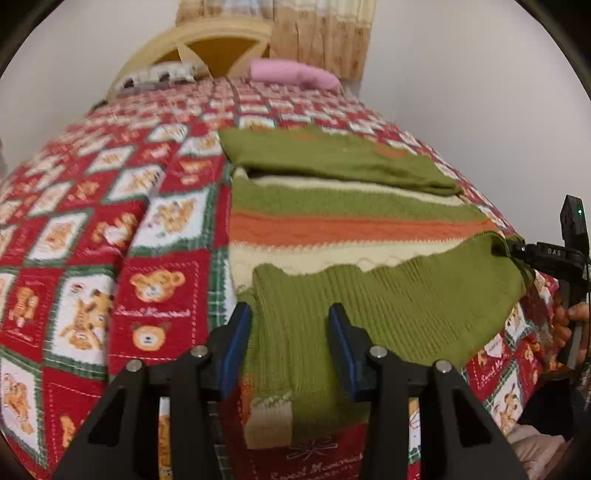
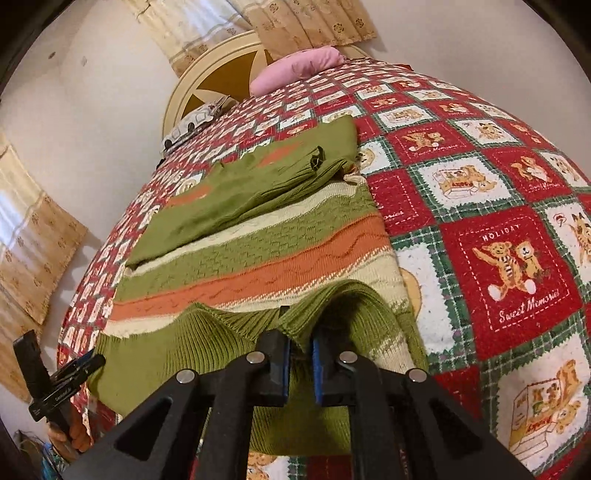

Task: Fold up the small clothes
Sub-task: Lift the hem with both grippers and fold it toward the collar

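A bed point(image 1: 110, 206) is filling both views, covered by a red, green and white bear-print quilt point(image 2: 509, 273), with a cream headboard point(image 1: 207, 40) at the far end, curtains point(image 2: 325, 22) hanging behind it, and a pink pillow point(image 1: 295, 74) and a patterned pillow point(image 1: 155, 75) lying against it.

A knitted sweater point(image 1: 351, 210), green with cream and orange stripes, is lying flat across the middle of the quilt. Its far part is looking already folded: a green sleeve point(image 2: 236, 199) is lying across the striped body, its cuff pointing right in the right wrist view. The near ribbed green hem point(image 1: 406, 302) is being lifted and turned over toward the far side, so the bottom-up fold is looking underway but not laid down.

The right gripper point(image 2: 299, 365) is pinching the ribbed hem edge, its jaws nearly together and clamped on the knit. In the left wrist view it is showing at the right edge, gripping the hem's right corner, with a hand point(image 1: 576, 325) on its handle.

The left gripper point(image 1: 291, 343) is hovering over the hem's left part with jaws apart; knit is lying between them, but the pads are not pressing on it.

By my reading, the sleeves are dealt with, while carrying the hem to the far side, smoothing and any final fold are remaining.
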A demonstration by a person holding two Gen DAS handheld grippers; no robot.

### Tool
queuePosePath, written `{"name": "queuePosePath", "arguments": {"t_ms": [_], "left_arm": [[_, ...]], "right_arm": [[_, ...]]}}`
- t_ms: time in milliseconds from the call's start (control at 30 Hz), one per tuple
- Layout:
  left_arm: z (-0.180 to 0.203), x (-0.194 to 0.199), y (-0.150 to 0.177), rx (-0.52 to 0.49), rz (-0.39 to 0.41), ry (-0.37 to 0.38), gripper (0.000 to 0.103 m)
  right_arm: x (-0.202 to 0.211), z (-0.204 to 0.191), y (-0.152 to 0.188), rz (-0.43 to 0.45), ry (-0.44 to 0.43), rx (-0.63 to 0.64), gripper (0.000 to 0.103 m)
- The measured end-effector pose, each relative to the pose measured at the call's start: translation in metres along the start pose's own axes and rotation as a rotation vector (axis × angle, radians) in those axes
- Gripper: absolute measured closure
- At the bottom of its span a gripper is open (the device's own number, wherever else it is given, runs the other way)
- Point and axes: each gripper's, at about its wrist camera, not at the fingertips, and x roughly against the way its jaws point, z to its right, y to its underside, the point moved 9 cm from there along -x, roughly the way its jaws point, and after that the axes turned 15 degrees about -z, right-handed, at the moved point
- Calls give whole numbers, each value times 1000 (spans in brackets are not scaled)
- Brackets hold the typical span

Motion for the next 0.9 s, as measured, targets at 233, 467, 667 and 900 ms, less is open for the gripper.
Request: {"name": "queuePosePath", "arguments": {"t_ms": [233, 467, 667, 900], "left_arm": [[0, 10, -12, -17, 60, 34, 55], [3, -14, -5, 5, 8, 104, 56], [-8, -11, 1, 95, -10, 160, 55], [1, -10, 4, 69, -8, 175, 56]], "right_arm": [[-2, 2, 3, 4, -16, -25, 93], [-2, 2, 5, 12, -13, -25, 92], [-2, 2, 4, 14, -16, -24, 92], [-3, 2, 5, 16, -19, -24, 92]]}}
